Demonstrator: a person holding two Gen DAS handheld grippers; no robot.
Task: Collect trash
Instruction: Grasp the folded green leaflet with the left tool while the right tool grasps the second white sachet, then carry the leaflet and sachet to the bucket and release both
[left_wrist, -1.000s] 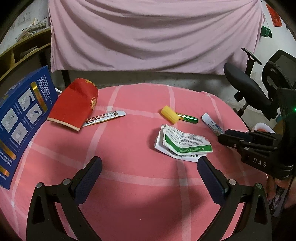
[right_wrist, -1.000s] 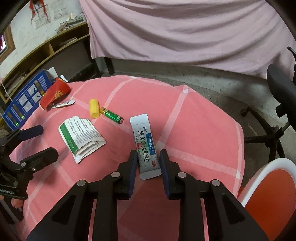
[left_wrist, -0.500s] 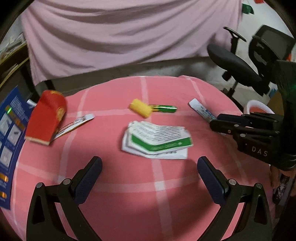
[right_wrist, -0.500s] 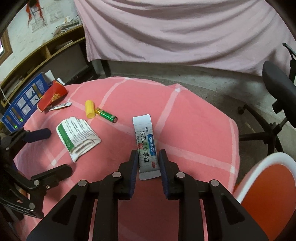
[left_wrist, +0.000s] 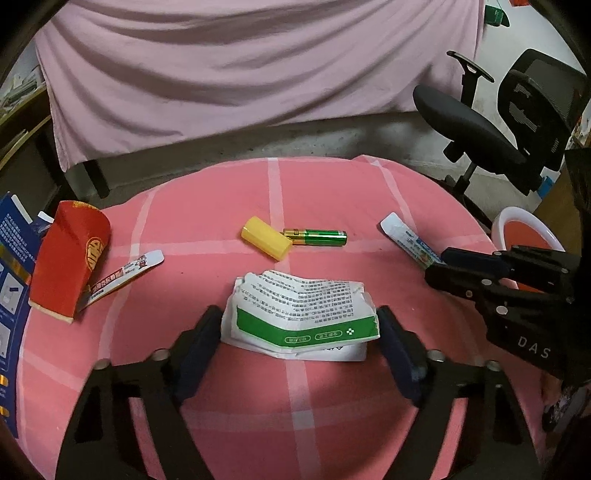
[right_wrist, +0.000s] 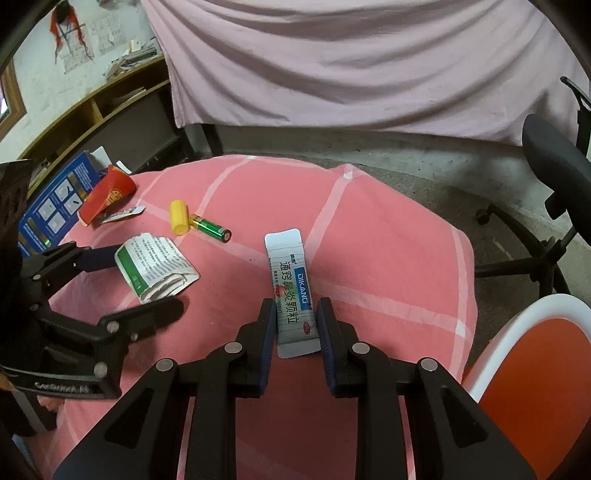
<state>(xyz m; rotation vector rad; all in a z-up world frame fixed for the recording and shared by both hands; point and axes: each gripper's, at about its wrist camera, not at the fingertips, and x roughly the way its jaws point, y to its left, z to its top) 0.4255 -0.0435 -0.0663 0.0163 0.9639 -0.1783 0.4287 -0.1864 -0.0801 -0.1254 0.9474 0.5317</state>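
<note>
The folded white paper leaflet with a green band (left_wrist: 301, 314) lies mid-table on the pink checked cloth (left_wrist: 332, 199). The left gripper (left_wrist: 297, 339) has just been closing around it, pads not clearly pressing yet. The right gripper (right_wrist: 295, 325) pinches a white medicine sachet (right_wrist: 290, 284) near the right edge, ready to lift.

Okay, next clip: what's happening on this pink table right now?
A person is clearing trash with a hand-held tool in each hand. The right tool is clamped on a white sachet lying on the pink tablecloth. The left tool has just been closing around the folded paper leaflet, which sits between its jaws. A battery, yellow cap, red carton and small sachet still lie untouched.
</note>
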